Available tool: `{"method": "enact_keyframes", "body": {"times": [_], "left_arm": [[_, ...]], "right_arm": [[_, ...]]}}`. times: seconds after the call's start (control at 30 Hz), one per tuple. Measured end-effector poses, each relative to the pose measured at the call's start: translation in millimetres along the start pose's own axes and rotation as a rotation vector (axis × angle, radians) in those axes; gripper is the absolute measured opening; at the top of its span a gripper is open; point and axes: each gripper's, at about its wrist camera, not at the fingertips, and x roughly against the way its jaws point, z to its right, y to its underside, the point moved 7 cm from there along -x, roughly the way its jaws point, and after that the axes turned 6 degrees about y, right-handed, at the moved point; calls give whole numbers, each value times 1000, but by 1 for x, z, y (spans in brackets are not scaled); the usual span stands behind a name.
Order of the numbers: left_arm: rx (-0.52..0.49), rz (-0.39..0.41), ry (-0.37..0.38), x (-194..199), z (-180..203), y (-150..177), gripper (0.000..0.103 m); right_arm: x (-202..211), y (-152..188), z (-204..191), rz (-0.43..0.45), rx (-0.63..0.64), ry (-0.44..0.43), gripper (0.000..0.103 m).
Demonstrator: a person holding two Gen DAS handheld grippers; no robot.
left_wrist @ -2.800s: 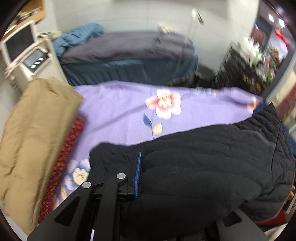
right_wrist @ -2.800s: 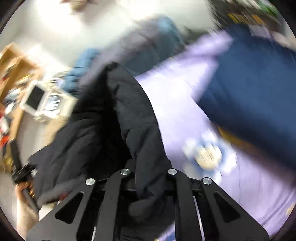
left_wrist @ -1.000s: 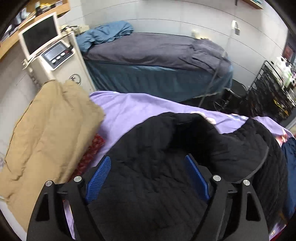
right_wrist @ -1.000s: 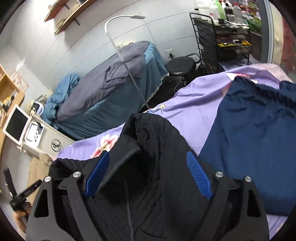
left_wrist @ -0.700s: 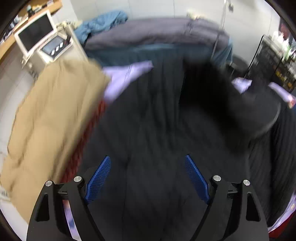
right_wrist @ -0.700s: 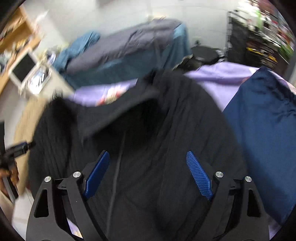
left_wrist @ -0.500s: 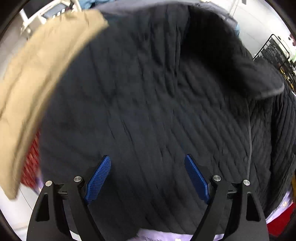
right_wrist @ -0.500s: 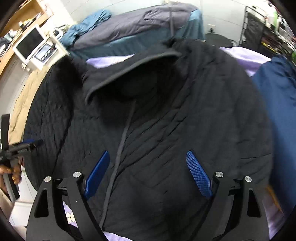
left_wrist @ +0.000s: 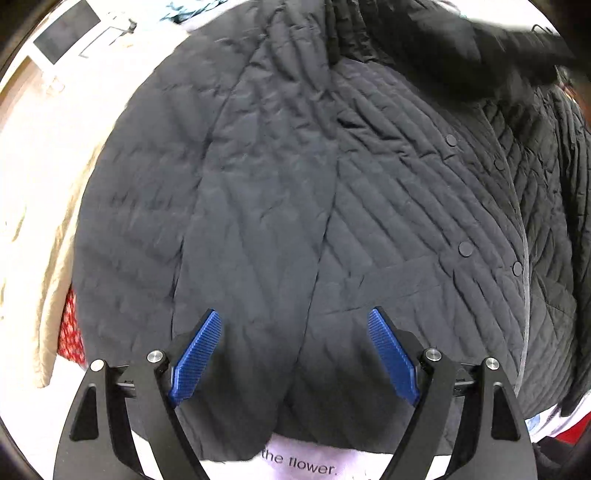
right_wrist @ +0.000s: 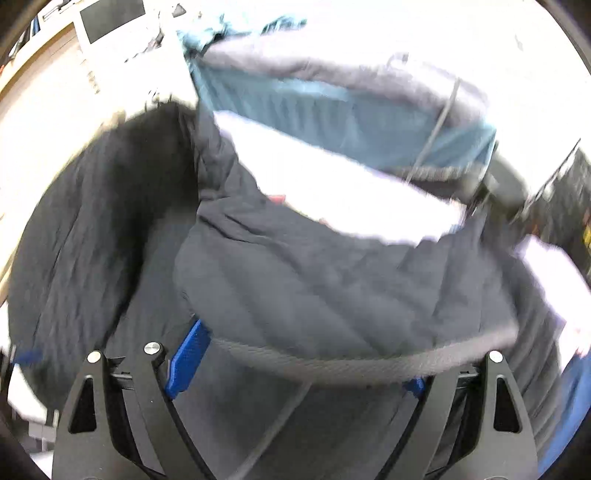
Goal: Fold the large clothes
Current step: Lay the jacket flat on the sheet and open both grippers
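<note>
Jacket (left_wrist: 280, 192) lies spread beneath both wide-spread claws.

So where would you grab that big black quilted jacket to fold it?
Probably the near hem of the black quilted jacket, from the camera's side: that edge lies free on the sheet between the left tool's open fingers, while the sleeve beside it lies flat.

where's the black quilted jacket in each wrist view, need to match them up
Left wrist: the black quilted jacket fills most of the picture, spread flat, snap buttons at right, beyond the open left gripper.
Right wrist: the jacket fills the centre and lower half, blurred, a ribbed edge draped across the open right gripper.
Shared landmark: the white machine with a dark screen, upper left in both.
</note>
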Motion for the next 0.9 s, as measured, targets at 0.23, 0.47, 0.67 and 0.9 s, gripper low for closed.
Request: {"method": "enact_keyframes", "body": {"times": [0.23,0.47,0.67,0.9], "left_arm": [[45,-6,-56,1,-16,17,80],[40,-45,-26,-12,-10,16,80],[-88,6,-43,-10,13,-4,80],[-252,67,-11,2,70,-6,80]], "right_arm": [[-9,-72,43,-8,-347,-24,85],[15,44,16,-82,-249,-63,85],[61,178,31,-227,-187,-74,85],[122,276,96,-252,-341,34,85]]}}
